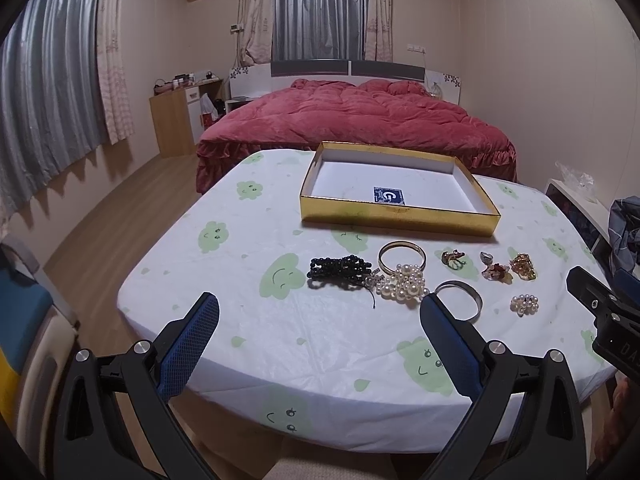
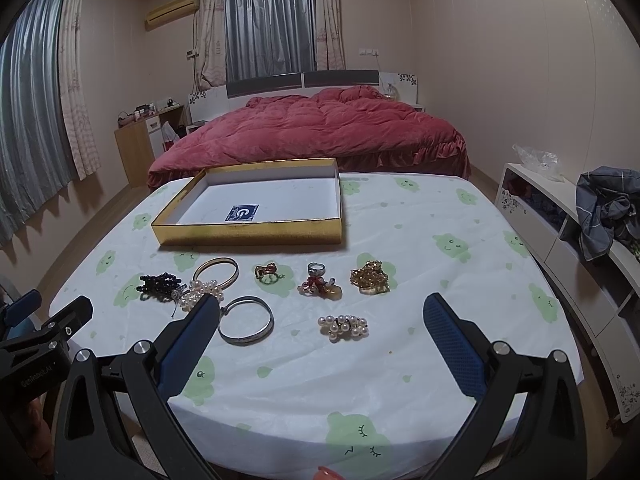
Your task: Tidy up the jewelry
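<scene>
An open gold box (image 1: 396,216) (image 2: 248,230) with a white inside stands at the far side of the table. In front of it lie a black bead bracelet (image 1: 340,273) (image 2: 160,285), a gold bangle (image 1: 402,258) (image 2: 218,271), a pearl cluster (image 1: 404,285) (image 2: 200,292), a silver bangle (image 1: 460,300) (image 2: 247,320), a small pearl piece (image 1: 525,304) (image 2: 344,326), rings and brooches (image 1: 496,270) (image 2: 320,282), and a gold chain piece (image 1: 523,266) (image 2: 370,276). My left gripper (image 1: 320,304) is open and empty above the near edge. My right gripper (image 2: 322,306) is open and empty, also near the front.
The table wears a white cloth with green cloud faces (image 1: 280,276). A bed with a red quilt (image 1: 352,120) stands behind it. A white shelf unit with a bundled cloth (image 2: 604,208) is on the right. A wooden desk (image 1: 176,120) stands at the back left.
</scene>
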Action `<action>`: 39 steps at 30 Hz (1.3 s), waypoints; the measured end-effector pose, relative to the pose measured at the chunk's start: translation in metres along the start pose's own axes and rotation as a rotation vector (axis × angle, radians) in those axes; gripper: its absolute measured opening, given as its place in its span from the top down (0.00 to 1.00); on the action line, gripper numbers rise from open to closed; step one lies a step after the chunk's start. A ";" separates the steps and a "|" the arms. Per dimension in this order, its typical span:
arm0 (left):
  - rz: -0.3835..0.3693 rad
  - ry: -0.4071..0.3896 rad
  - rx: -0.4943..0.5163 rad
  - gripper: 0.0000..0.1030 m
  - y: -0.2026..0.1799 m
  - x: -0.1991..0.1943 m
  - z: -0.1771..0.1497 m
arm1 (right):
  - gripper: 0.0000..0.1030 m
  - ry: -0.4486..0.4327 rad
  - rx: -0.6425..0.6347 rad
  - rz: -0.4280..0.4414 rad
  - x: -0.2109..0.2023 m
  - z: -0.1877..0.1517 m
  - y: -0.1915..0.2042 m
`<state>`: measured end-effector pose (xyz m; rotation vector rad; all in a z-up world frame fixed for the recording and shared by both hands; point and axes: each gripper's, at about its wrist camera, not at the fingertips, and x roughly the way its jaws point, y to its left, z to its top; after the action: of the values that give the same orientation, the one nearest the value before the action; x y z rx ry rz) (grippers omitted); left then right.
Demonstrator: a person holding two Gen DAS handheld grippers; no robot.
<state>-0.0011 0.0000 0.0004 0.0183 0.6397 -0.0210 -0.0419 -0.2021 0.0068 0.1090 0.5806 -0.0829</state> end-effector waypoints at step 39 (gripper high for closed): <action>-0.009 -0.016 -0.008 0.05 -0.001 -0.001 0.002 | 1.00 -0.026 0.010 -0.001 -0.006 0.003 -0.002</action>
<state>-0.0007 -0.0007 0.0027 0.0074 0.6241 -0.0273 -0.0451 -0.2043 0.0121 0.1177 0.5546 -0.0879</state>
